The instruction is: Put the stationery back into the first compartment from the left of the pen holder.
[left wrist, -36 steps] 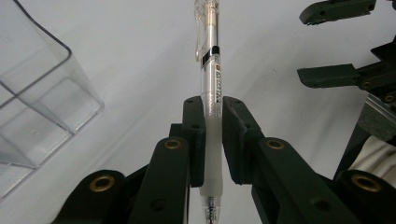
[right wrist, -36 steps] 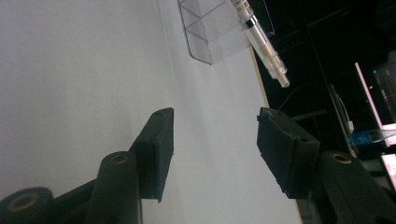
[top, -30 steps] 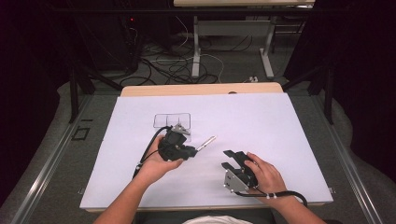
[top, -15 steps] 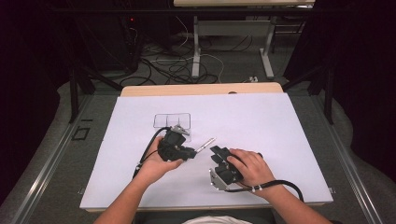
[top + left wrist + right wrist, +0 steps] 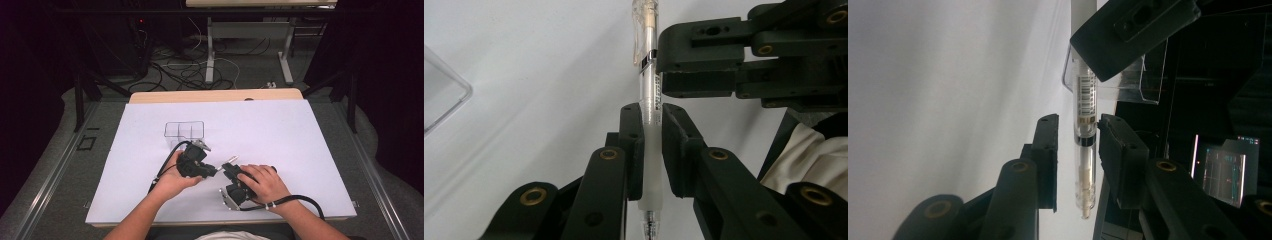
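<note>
Clear divided organizer stands on white table; cables lie beyond, perhaps beside a desk frame

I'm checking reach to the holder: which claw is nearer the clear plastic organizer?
Left. The left claw sits just below the clear plastic organizer; the right claw lies farther right.

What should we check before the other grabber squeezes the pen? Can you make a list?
1. Left gripper shut on the pen: ok, both jaws press its frosted grip.
2. Pen sits between the right gripper jaws: ok.
3. Right jaws closed on it: not ok, gaps show on both sides.
4. The two grippers keep clear of each other: cannot tell, they are very close along the pen.
5. Clear box out of the way: ok, it stands apart on the white table, beyond the grippers.
</note>
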